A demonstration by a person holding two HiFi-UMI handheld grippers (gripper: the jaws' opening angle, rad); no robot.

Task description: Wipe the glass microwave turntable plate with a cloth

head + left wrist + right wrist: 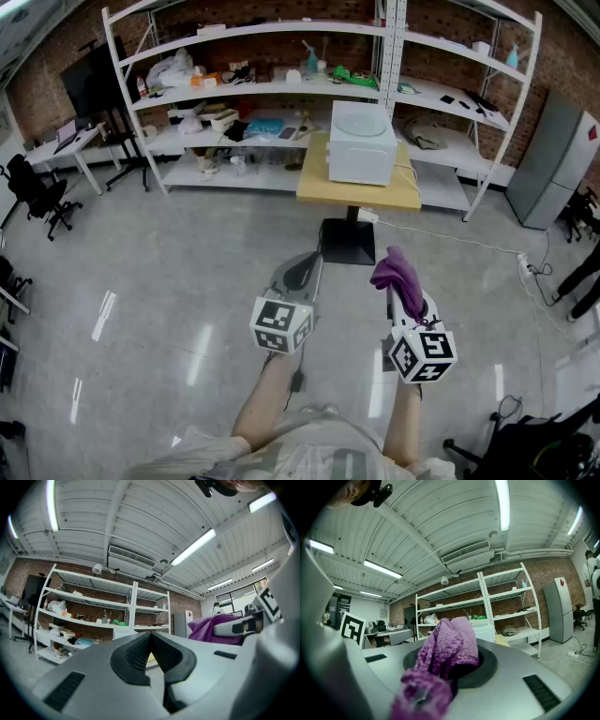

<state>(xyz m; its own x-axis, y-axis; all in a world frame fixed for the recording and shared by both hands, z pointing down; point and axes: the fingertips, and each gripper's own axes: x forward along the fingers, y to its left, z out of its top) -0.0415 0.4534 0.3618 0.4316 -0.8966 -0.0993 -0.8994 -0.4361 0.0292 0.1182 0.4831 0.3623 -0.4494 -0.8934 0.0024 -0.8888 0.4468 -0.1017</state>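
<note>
— What is held, and of what stuff is it made?

— A purple cloth [449,651] of nubby, looped terry is seen clamped in the right gripper [402,292]. Its jaws are closed on a bunched fold, and the rest is humped up over the grey shell in a soft, rumpled lump.

— And the left gripper [151,652]?

— Nothing is held there. Its jaws are brought fully together, and the black ribbed pads [135,654] are seen meeting in a narrow V, set in smooth matt grey plastic.

— Where is the turntable plate [361,120] found?

— It is laid flat on top of a white, box-shaped microwave [362,157], well apart from both grippers. It is seen as a round, pale, see-through disc with a raised rim.

— On what is the microwave set?

— On a small table [315,187] with a square, yellowish wooden top and a dark pedestal base. White metal shelving [281,89], loaded with clutter, is ranged behind it against a brick wall.

— And the floor [169,281]?

— Grey and glossy; the ceiling lights are mirrored in it as streaks. Both grippers are held above it, side by side, apart from each other.
</note>
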